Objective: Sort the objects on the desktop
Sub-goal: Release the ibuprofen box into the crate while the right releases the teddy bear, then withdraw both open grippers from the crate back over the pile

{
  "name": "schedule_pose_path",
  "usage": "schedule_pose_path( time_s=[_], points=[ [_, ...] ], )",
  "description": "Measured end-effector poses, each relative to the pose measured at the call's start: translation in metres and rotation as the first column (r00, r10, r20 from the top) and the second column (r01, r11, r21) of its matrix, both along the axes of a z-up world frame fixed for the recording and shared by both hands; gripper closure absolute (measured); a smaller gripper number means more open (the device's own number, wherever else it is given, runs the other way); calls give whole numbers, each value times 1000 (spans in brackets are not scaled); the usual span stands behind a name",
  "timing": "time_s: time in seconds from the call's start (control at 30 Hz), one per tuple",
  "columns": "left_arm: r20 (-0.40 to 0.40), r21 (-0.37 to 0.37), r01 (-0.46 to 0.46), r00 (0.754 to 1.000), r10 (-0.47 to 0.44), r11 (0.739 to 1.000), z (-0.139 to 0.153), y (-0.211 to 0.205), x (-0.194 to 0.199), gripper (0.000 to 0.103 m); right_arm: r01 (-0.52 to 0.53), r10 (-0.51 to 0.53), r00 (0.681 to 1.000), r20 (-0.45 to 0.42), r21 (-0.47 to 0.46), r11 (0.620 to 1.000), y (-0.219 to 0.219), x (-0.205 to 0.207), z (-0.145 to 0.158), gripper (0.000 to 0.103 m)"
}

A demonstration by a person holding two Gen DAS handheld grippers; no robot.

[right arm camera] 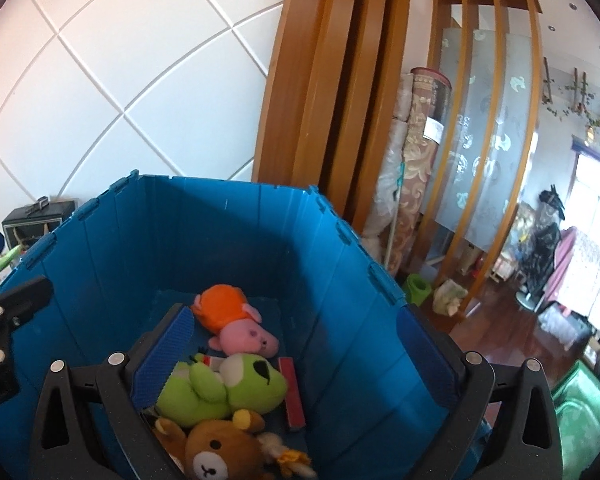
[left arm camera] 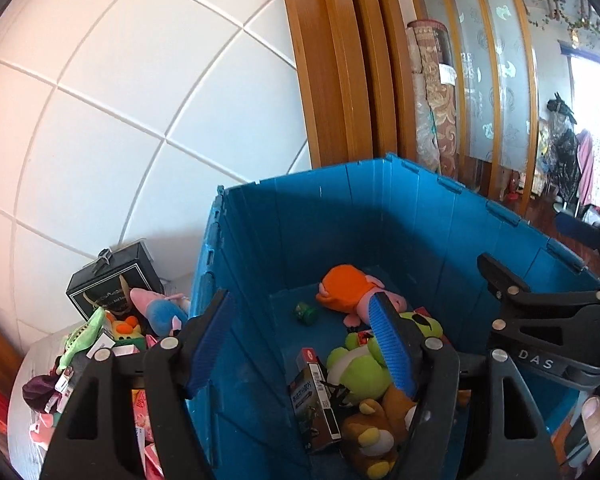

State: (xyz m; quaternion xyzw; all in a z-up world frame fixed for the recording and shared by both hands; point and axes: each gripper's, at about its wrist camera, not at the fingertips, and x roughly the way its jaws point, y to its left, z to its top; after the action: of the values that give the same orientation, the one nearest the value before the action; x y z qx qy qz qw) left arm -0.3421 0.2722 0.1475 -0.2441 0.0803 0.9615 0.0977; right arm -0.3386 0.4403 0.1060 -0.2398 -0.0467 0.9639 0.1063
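Both my grippers hang over the blue bin (left arm camera: 340,216), and both are empty. The left gripper (left arm camera: 300,344) has its jaws apart with nothing between the pads; its left pad sits outside the bin wall and its right pad inside, so the wall runs right between them. The right gripper (right arm camera: 300,356) is spread as wide as it goes, left pad down in the bin, right pad at the far wall.

Below and ahead of the right gripper lie the sorted toys: the orange pig (right arm camera: 232,316) farthest off, the green plush (right arm camera: 228,388) just under the jaws, the brown bear (right arm camera: 216,452) closest to me, and a red box (right arm camera: 292,396) to the right of the green one. From the left gripper I also see a card box (left arm camera: 316,404) leaning near the bear and a small green thing (left arm camera: 306,312) alone on the floor of the bin. What is left to sort is the pile (left arm camera: 112,340) off to the left of the left gripper, outside the bin, by a black box (left arm camera: 116,280).

My worries from here:
- If I swing the left gripper towards the pile without lifting first, the inside pad catches the wall and drags or tips the bin.
- The right gripper's wide jaws could snag the rim on the way out, for the same reason.
- The two grippers sit close; I see each in the other's view, so crossing paths could knock them together.
- The pile is tangled, so a careless grab may take two things or slip off soft plush.
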Motion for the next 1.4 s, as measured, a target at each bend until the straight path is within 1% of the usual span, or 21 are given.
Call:
schedule_pose_path(
  time_s=[0.03,0.07,0.13,0.2,0.23,0.3,0.33,0.4,0.47,0.53,0.6,0.7,0.83,0.97,1.03,1.1,1.17,1.23,1.3,1.37,1.4],
  points=[
    [-12,28,1,1000,0,1000,4,-7,7,33,-9,9,1000,3,-2,1000,0,1,-1,0],
    [-28,54,-1,1000,2,999,8,-16,13,30,-2,2,1000,2,6,1000,0,2,-2,0],
    [-80,84,-42,996,49,996,16,-35,28,23,28,-28,1000,-13,40,999,-4,3,-4,0],
    [-147,110,-116,980,132,987,23,-60,44,19,60,-57,998,-41,77,995,-9,5,-6,0],
    [-169,126,-155,970,175,980,24,-74,52,14,80,-75,995,-58,93,992,-11,8,-6,0],
    [-187,161,-226,949,255,961,23,-106,65,11,116,-106,990,-92,112,987,-15,13,-9,0],
    [-186,177,-260,938,292,949,20,-123,70,11,110,-99,989,-106,102,989,-16,17,-11,0],
    [-168,196,-336,914,369,921,12,-158,79,11,54,-46,992,-121,57,997,-17,22,-12,0],
    [-149,187,-402,890,431,896,2,-191,88,11,3,-2,991,-133,9,1000,-23,27,-12,0],
    [-127,154,-464,866,483,873,-11,-222,94,11,-12,13,987,-163,4,1000,-38,35,-7,0],
    [-97,109,-518,844,528,848,-27,-254,100,11,-61,61,975,-214,8,998,-59,47,2,0],
    [-36,82,-582,809,586,809,-55,-302,118,11,-198,181,939,-292,-29,980,-94,67,19,0],
    [56,72,-650,760,647,757,-93,-362,145,11,-348,313,890,-332,-51,936,-144,82,32,0],
    [133,42,-681,729,671,731,-128,-406,163,11,-471,428,837,-340,-50,881,-202,90,30,0],
    [158,12,-683,722,673,730,-145,-422,171,11,-540,490,803,-339,-68,839,-231,95,25,0],
    [188,-11,-674,724,663,739,-161,-434,176,11,-596,545,775,-321,-84,799,-260,98,17,0],
    [228,-11,-652,737,637,758,-178,-445,181,11,-635,594,757,-273,-92,767,-291,99,5,0],
    [270,-14,-622,752,602,783,-193,-452,184,11,-665,637,742,-209,-108,739,-321,102,-14,0],
    [301,-19,-588,768,565,809,-208,-459,184,11,-679,663,734,-148,-148,719,-342,106,-37,0],
    [321,-18,-544,791,520,839,-218,-463,181,11,-680,679,729,-87,-204,704,-360,103,-62,0],
    [333,-21,-524,799,500,851,-223,-464,179,11,-667,674,736,-56,-230,709,-367,102,-74,0]
  ],
)
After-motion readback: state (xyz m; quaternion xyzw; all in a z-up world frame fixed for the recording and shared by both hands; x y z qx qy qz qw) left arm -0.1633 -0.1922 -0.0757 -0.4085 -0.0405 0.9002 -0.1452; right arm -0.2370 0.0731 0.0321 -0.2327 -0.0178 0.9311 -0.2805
